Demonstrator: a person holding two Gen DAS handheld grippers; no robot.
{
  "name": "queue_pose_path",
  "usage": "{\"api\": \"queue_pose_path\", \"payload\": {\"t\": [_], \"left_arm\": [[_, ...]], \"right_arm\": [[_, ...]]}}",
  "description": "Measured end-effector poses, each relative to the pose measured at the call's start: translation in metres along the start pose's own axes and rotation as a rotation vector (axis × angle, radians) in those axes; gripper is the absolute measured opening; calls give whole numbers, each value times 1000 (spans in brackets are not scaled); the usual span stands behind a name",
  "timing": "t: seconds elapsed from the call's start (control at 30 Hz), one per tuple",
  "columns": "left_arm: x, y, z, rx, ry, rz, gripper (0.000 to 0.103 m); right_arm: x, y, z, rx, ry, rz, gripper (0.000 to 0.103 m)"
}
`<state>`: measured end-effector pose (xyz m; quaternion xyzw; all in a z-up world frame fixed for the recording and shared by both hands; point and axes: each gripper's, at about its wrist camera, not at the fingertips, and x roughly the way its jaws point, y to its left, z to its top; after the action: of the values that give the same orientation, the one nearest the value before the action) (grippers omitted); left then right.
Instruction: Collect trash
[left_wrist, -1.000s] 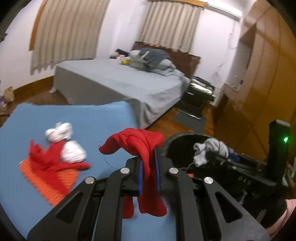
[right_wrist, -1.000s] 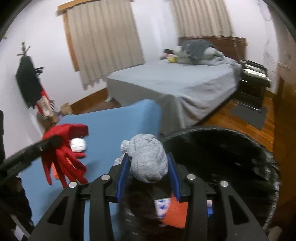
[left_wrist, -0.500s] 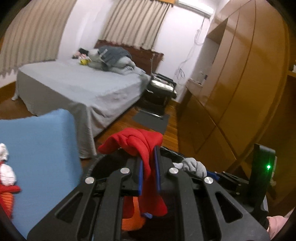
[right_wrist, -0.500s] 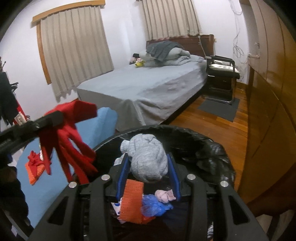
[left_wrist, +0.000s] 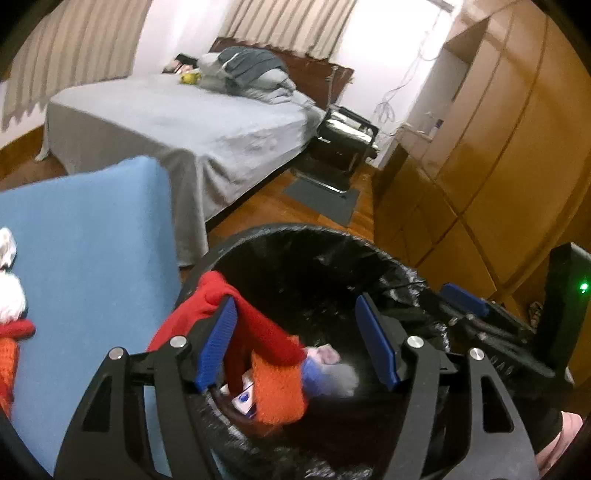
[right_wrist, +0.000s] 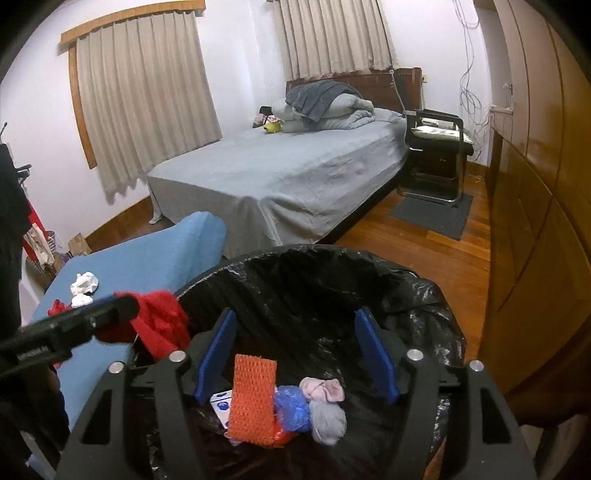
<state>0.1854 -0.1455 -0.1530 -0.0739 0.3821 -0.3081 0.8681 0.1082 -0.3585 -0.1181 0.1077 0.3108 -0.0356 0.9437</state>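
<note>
A bin with a black liner stands beside the blue table. My left gripper hangs over it, jaws opening. The red cloth is draped loosely over its left pad and sags into the bin, no longer pinched. My right gripper is also over the bin with its jaws opening and nothing between them. The grey sock lies in the bin next to an orange knit piece, a blue bag and a pink wad. In the right wrist view the left gripper carries the red cloth.
White crumpled tissues and red and orange fabric lie on the blue table. Behind it stands a grey bed, then a black chair on a grey mat. A wooden wardrobe runs along the right.
Both grippers have opened. The grey sock dropped from the right gripper into the bin. The left gripper moved right, over the bin, and the red cloth now hangs loose on one pad.
</note>
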Motion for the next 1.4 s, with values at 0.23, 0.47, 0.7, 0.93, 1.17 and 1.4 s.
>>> {"api": "queue_pose_path", "payload": {"t": [0.23, 0.47, 0.7, 0.93, 1.17, 1.4], "left_arm": [[-6, 14, -21, 15, 60, 19, 65], [-24, 16, -31, 36, 51, 30, 65], [-66, 37, -26, 17, -50, 111, 65], [-102, 78, -31, -29, -103, 252, 64], [-121, 107, -39, -74, -132, 359, 63], [-129, 123, -45, -100, -146, 390, 63]], "right_arm": [[0, 3, 2, -3, -8, 11, 72], [0, 14, 5, -9, -12, 34, 72], [1, 34, 10, -34, -19, 73, 73], [18, 76, -2, -75, 23, 154, 73], [44, 126, -22, -130, 78, 216, 71], [61, 153, -34, -178, 138, 234, 60]]}}
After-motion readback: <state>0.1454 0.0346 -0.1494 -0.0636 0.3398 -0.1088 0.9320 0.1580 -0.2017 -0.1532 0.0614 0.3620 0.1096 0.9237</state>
